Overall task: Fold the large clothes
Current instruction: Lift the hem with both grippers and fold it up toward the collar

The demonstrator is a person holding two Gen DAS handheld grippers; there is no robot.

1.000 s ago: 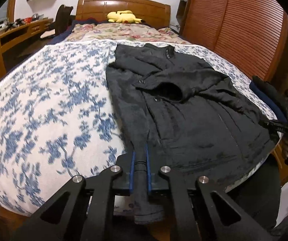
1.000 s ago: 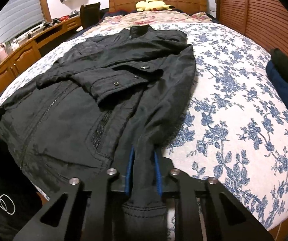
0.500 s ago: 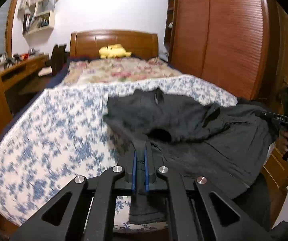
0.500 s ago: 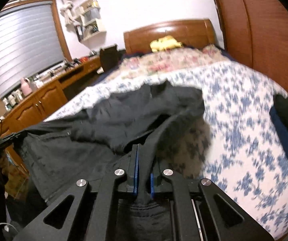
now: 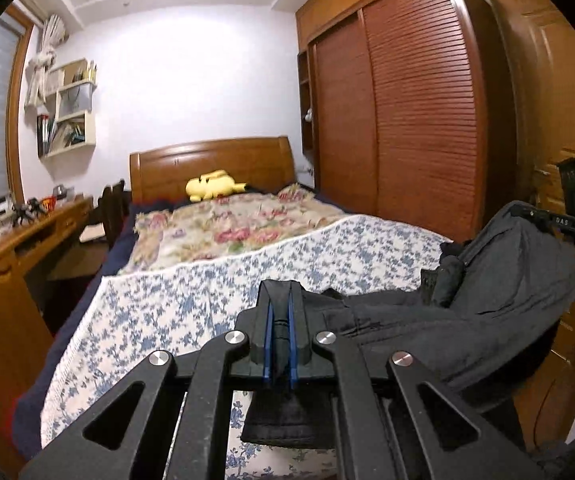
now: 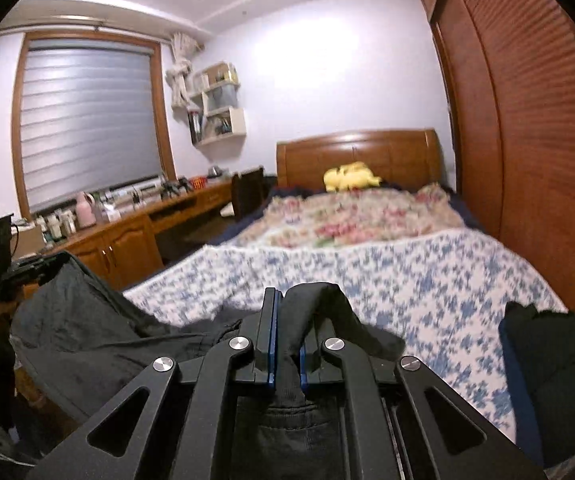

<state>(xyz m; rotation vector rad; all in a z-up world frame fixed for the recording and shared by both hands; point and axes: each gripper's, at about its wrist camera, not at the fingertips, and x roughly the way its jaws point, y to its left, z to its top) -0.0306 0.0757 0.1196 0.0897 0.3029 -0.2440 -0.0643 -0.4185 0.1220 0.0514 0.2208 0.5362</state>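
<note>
The black jacket (image 5: 467, 320) hangs lifted between the two grippers above the foot of the bed (image 5: 207, 280). My left gripper (image 5: 280, 304) is shut on one corner of the jacket's hem, and cloth droops below the jaws. My right gripper (image 6: 285, 308) is shut on the other corner of the jacket (image 6: 87, 340). The right gripper also shows at the right of the left wrist view (image 5: 567, 224), and the left gripper at the left of the right wrist view (image 6: 19, 268). Most of the jacket's body sags below the views.
The bed has a blue floral cover (image 6: 427, 280) and a flowered quilt (image 5: 227, 232) with a yellow plush toy (image 5: 211, 190) at the headboard. A wooden desk (image 5: 15, 248) runs along the left. A louvred wardrobe (image 5: 407, 120) stands on the right. Dark folded clothes (image 6: 547, 360) lie at the bed's right edge.
Both grippers have risen and tilted up, lifting the jacket off the bed. It lay flat a second ago and now hangs between them.
</note>
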